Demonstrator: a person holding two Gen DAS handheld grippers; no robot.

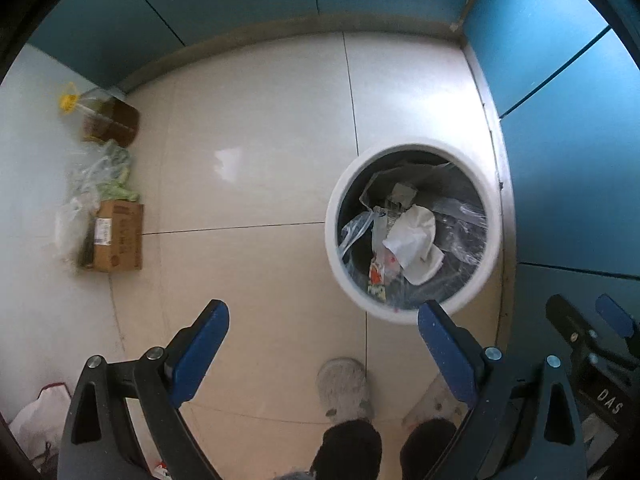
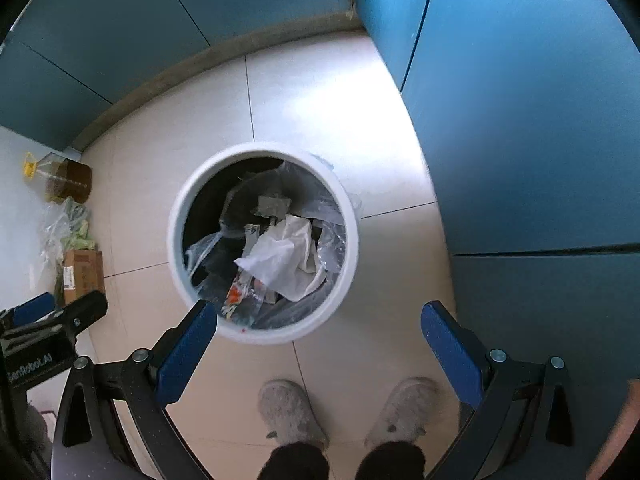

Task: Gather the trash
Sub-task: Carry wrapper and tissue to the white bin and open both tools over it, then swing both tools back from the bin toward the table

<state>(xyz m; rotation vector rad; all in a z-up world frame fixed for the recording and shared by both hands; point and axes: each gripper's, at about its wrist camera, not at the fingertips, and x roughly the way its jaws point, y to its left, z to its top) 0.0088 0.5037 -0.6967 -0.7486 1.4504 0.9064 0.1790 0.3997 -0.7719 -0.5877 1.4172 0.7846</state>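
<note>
A round white trash bin (image 1: 332, 236) stands on the tiled floor by the blue cabinets; it also shows in the right wrist view (image 2: 176, 240). Inside lie crumpled white paper (image 1: 416, 240) (image 2: 288, 260), clear plastic film (image 1: 352, 232) and a colourful wrapper (image 1: 378, 276) (image 2: 236, 294). My left gripper (image 1: 323, 316) is open and empty, held above the floor just left of the bin. My right gripper (image 2: 319, 318) is open and empty, above the bin's near rim. The right gripper's side shows at the left view's right edge (image 1: 592, 336).
Against the left wall stand an oil bottle with a yellow cap (image 1: 104, 116), a plastic bag of greens (image 1: 100, 172) and a cardboard box (image 1: 118, 236). A white bag (image 1: 40, 412) lies at bottom left. The person's grey slippers (image 2: 288, 412) stand before the bin. Blue cabinets (image 2: 520, 120) bound the right.
</note>
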